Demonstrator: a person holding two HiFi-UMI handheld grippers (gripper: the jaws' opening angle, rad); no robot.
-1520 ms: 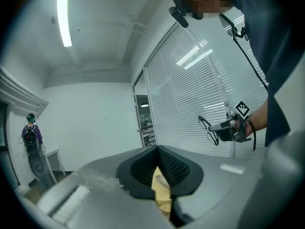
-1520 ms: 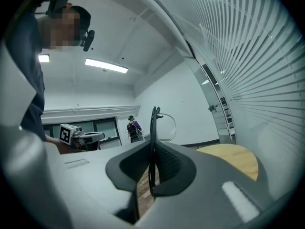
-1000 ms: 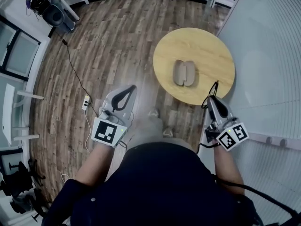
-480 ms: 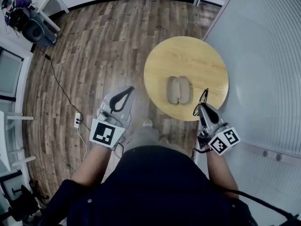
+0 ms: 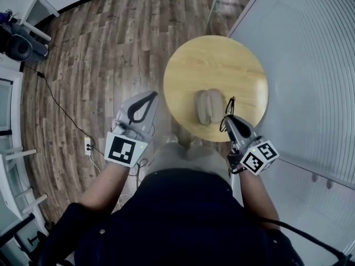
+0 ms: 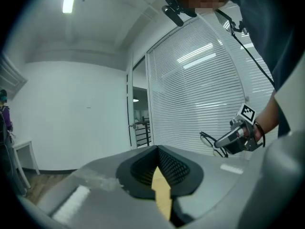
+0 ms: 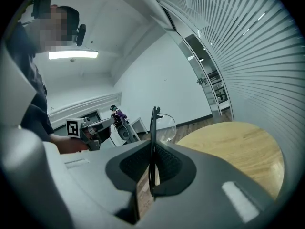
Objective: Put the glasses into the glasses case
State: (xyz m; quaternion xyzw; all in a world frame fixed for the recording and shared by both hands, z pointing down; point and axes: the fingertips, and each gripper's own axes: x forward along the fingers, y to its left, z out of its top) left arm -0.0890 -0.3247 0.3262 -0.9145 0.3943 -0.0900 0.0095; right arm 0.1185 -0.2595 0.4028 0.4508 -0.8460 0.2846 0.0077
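An open grey glasses case (image 5: pixel 207 106) lies on the round wooden table (image 5: pixel 222 60), near its front edge. My right gripper (image 5: pixel 228 118) is shut on the black-framed glasses (image 5: pixel 226 111) just right of the case, over the table's near rim. In the right gripper view the glasses (image 7: pixel 154 123) stand upright, clamped between the pads at the right gripper (image 7: pixel 152 151). My left gripper (image 5: pixel 153 95) hangs over the floor left of the table, jaws together and empty. In the left gripper view the left gripper (image 6: pixel 157 149) shows only a thin sliver of table behind its pads.
A wall of white blinds (image 5: pixel 310 65) runs along the right, close to the table. A cable and power strip (image 5: pixel 89 144) lie on the wooden floor (image 5: pixel 111 49) at left. Dark equipment (image 5: pixel 16 46) sits at the far left. The person's legs are below the table edge.
Both grippers came closer to the table. The right gripper carried the glasses from beyond the table's right front rim to right beside the case. The left stayed shut and empty.
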